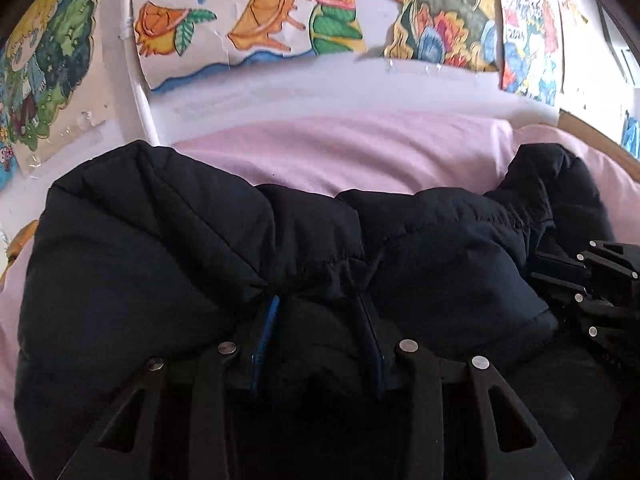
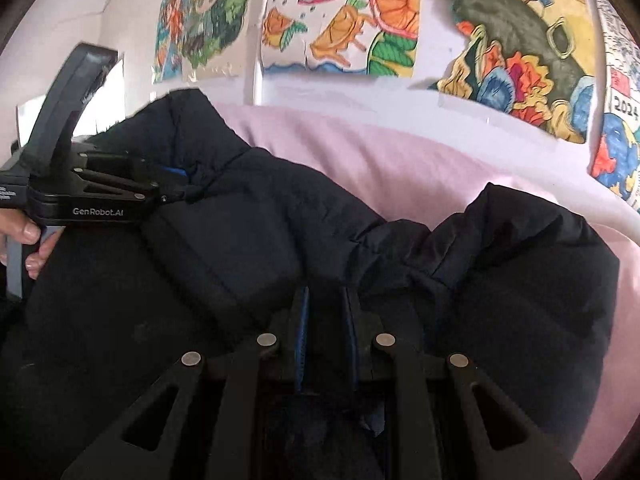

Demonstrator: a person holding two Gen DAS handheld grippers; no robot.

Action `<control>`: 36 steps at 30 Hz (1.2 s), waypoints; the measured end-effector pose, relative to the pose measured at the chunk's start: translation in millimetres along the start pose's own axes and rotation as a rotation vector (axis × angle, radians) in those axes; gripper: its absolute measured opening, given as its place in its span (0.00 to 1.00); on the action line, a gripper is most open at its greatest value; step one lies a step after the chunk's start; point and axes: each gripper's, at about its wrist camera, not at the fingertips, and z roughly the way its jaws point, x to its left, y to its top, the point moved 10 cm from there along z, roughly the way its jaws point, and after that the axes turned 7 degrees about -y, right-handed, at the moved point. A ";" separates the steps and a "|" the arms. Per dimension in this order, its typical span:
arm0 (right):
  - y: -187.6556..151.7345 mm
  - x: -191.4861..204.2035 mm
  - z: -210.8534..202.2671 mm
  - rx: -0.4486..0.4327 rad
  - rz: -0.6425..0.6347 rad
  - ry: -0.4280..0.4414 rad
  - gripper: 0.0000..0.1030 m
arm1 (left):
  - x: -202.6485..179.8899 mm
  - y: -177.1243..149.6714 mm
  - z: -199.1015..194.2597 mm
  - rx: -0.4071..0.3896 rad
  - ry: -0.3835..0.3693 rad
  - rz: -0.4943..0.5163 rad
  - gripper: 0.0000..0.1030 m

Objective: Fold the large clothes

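Observation:
A dark navy puffer jacket lies bunched on a pink bed sheet. My left gripper points down into its middle. The blue-padded fingers stand a little apart, and a gathered seam of the jacket bulges between them without a clear pinch. The right wrist view shows that gripper from the side at the left, held by a hand. My right gripper has its fingers close together on a fold of the jacket. Its black body shows at the right edge of the left wrist view.
The pink sheet stretches behind the jacket up to a white wall. Colourful drawings are taped along the wall. A wooden bed edge shows at the far right.

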 end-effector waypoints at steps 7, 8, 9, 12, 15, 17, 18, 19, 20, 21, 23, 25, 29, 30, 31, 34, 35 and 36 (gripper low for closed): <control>3.9 -1.7 -12.8 -0.003 0.055 0.046 0.15 | 0.9 4.3 -28.9 -0.036 -0.097 -0.065 0.47; 6.0 -3.1 -21.4 -0.003 0.082 0.073 0.18 | 0.3 5.0 -40.8 -0.027 -0.122 -0.088 0.64; 8.7 -3.2 -31.3 -0.006 0.100 0.102 0.28 | 0.0 4.5 -49.0 -0.023 -0.136 -0.100 0.74; 14.6 -3.1 -55.3 -0.010 0.126 0.129 0.64 | -1.4 0.8 -82.1 -0.043 -0.138 -0.121 0.96; 17.7 -0.1 -81.5 -0.009 0.161 0.159 0.79 | -3.3 -12.6 -103.9 -0.017 -0.142 -0.158 0.96; 13.2 1.3 -97.8 0.011 0.174 0.148 0.79 | -3.0 -26.4 -116.6 0.016 -0.161 -0.217 0.96; 11.1 1.6 -106.4 0.010 0.181 0.137 0.80 | -4.4 -32.5 -125.4 0.019 -0.175 -0.241 0.96; 8.7 0.8 -119.5 -0.002 0.186 0.119 0.81 | -6.1 -36.7 -134.9 0.015 -0.181 -0.254 0.96; 7.5 -1.6 -129.2 -0.015 0.186 0.099 0.85 | -9.2 -39.7 -146.4 0.007 -0.176 -0.255 0.96; 6.6 -3.5 -138.9 -0.027 0.183 0.074 0.88 | -11.3 -41.6 -154.3 0.002 -0.167 -0.252 0.96; 6.9 -6.2 -163.3 -0.055 0.172 0.025 0.89 | -20.5 -45.1 -178.7 -0.017 -0.142 -0.229 0.96; 10.1 -8.1 -186.8 -0.072 0.172 0.006 0.89 | -29.7 -45.8 -200.4 -0.035 -0.131 -0.204 0.96; 20.6 -12.1 -242.6 -0.110 0.170 -0.049 0.89 | -49.4 -39.9 -264.8 -0.106 -0.102 -0.173 0.96; 22.1 -10.5 -257.1 -0.104 0.168 -0.061 0.89 | -51.9 -38.0 -278.4 -0.115 -0.098 -0.179 0.96; 24.9 -9.2 -272.7 -0.100 0.167 -0.073 0.89 | -54.6 -36.6 -298.4 -0.134 -0.095 -0.188 0.96; 35.6 2.6 -334.9 -0.099 0.163 -0.079 0.89 | -65.5 -39.5 -361.0 -0.156 -0.111 -0.201 0.97; 37.2 7.3 -352.1 -0.096 0.153 -0.080 0.91 | -68.5 -40.3 -377.3 -0.164 -0.114 -0.202 1.00; 38.2 13.4 -369.3 -0.076 0.138 -0.076 0.96 | -71.3 -42.3 -395.6 -0.166 -0.108 -0.206 1.00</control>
